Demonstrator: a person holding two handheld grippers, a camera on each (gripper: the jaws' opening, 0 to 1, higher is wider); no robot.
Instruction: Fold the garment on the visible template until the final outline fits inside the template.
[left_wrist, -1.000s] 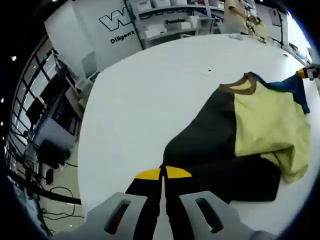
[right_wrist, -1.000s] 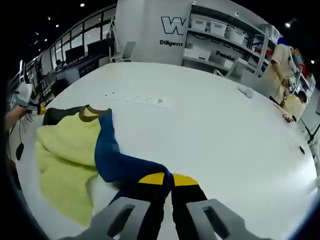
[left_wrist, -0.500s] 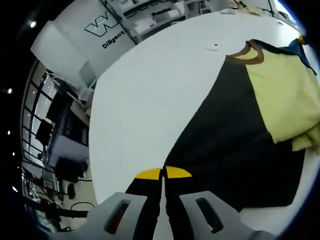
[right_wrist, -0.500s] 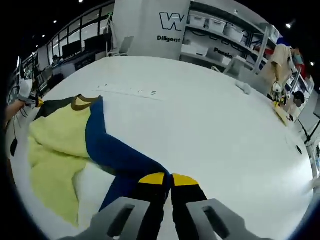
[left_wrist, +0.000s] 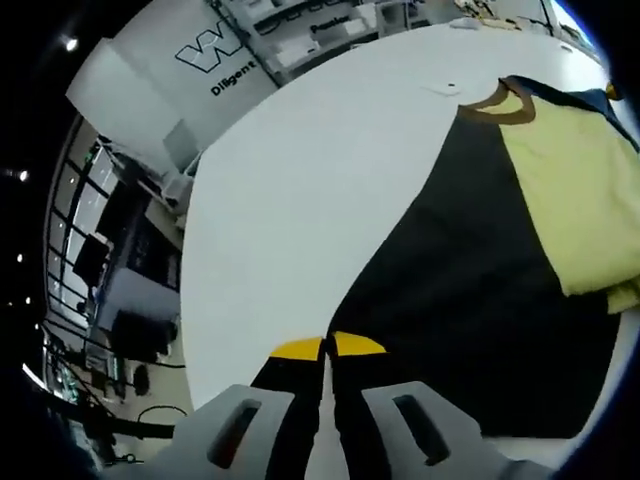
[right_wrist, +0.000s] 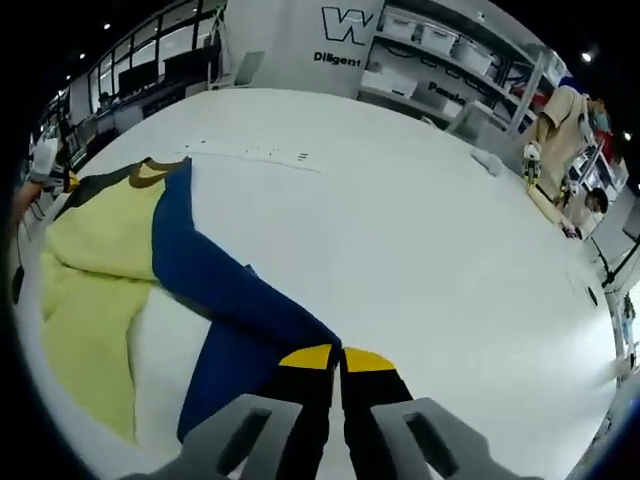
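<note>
Left gripper view: left gripper (left_wrist: 328, 347), yellow-tipped jaws pressed together on the black sleeve end of the black, yellow and blue brown-collared cloth garment (left_wrist: 470, 270), spread taut across the white round table (left_wrist: 300, 180). Right gripper view: right gripper (right_wrist: 338, 357), jaws pinching the blue sleeve end of that garment (right_wrist: 100, 240); far left, the other gripper at the black sleeve; shelving with bins (right_wrist: 450, 70) beyond.

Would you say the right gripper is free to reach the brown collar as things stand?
Probably not: the right gripper is shut on the blue sleeve, and the brown collar lies far across the garment.
</note>
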